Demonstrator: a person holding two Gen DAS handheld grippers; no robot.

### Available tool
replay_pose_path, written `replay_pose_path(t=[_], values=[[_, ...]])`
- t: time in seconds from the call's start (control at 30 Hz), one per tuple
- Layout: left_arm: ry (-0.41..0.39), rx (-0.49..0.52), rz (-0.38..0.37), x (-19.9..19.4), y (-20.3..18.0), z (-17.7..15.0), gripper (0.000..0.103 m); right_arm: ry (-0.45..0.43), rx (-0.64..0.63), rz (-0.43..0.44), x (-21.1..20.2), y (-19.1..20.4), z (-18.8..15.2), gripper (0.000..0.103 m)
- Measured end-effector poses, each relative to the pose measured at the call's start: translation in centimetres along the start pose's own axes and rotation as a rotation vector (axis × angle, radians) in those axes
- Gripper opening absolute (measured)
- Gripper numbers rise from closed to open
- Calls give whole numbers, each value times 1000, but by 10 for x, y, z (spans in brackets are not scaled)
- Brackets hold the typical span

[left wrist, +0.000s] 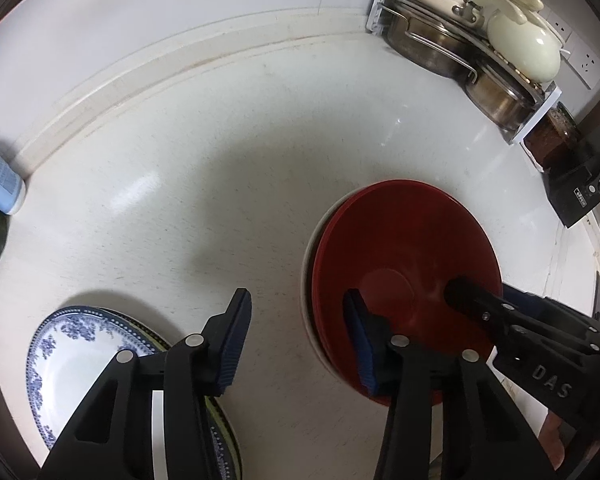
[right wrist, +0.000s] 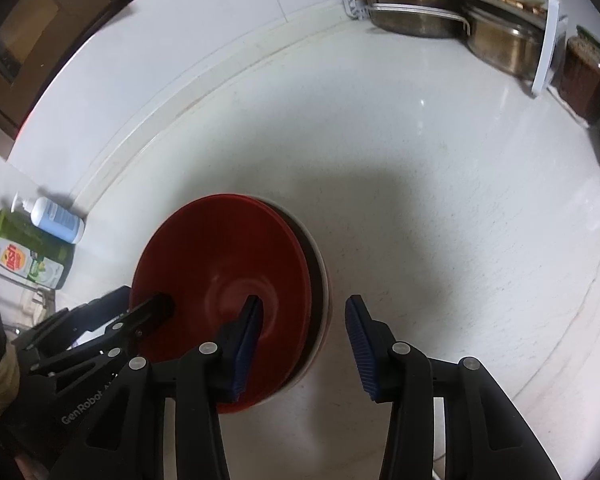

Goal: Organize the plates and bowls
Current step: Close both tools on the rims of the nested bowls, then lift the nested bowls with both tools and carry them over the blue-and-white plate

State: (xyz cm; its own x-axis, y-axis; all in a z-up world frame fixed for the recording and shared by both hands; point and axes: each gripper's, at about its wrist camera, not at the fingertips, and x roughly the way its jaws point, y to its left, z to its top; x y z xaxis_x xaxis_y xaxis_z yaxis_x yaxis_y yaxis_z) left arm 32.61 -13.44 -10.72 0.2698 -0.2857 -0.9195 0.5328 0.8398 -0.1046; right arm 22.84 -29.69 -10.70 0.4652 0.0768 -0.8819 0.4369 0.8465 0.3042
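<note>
Red bowls (left wrist: 404, 248) sit nested in a white bowl (left wrist: 307, 280) on the white counter. My left gripper (left wrist: 296, 344) is open and straddles their left rim, its right finger inside the top red bowl and its left finger outside. On the far side, my right gripper (right wrist: 304, 344) is open astride the rim of the red bowls (right wrist: 220, 256) and the white bowl (right wrist: 323, 280), left finger inside. Neither gripper's pads press the rim. Each gripper shows in the other's view: right gripper (left wrist: 488, 296), left gripper (right wrist: 140, 302). Blue-patterned plates (left wrist: 60, 356) are stacked at lower left, partly hidden by the left gripper.
A rack of steel pans and cream pots (left wrist: 480, 40) fills the back right corner, with a dark jar (left wrist: 556, 132) and a black device (left wrist: 580, 192) beside it. A blue-white bottle (right wrist: 56, 220) and a green bottle (right wrist: 32, 256) lie at the left by the raised back ledge (left wrist: 180, 48).
</note>
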Motion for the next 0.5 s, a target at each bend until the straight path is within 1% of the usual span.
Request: replay_pose_path(t=[0.03,0.13,0.2,0.23,0.33,0.5], values=[[7,-5,-8,2,0,0,46,7,4,-2,2,-1,0,37],[27,-14,-33,7,-2,1,43,33,21,14,8,-6,1,32],[40,-18,-42,10,-3,1,36,39,23,16,11,-8,1,31],[45,-21,-45,11,-4,2,35,42,25,11,12,-8,0,29],[62,-29,-67,15,-5,2,27,55,25,6,15,-10,0,26],[78,-51,-84,21,-5,2,25,87,27,2,20,-12,1,25]])
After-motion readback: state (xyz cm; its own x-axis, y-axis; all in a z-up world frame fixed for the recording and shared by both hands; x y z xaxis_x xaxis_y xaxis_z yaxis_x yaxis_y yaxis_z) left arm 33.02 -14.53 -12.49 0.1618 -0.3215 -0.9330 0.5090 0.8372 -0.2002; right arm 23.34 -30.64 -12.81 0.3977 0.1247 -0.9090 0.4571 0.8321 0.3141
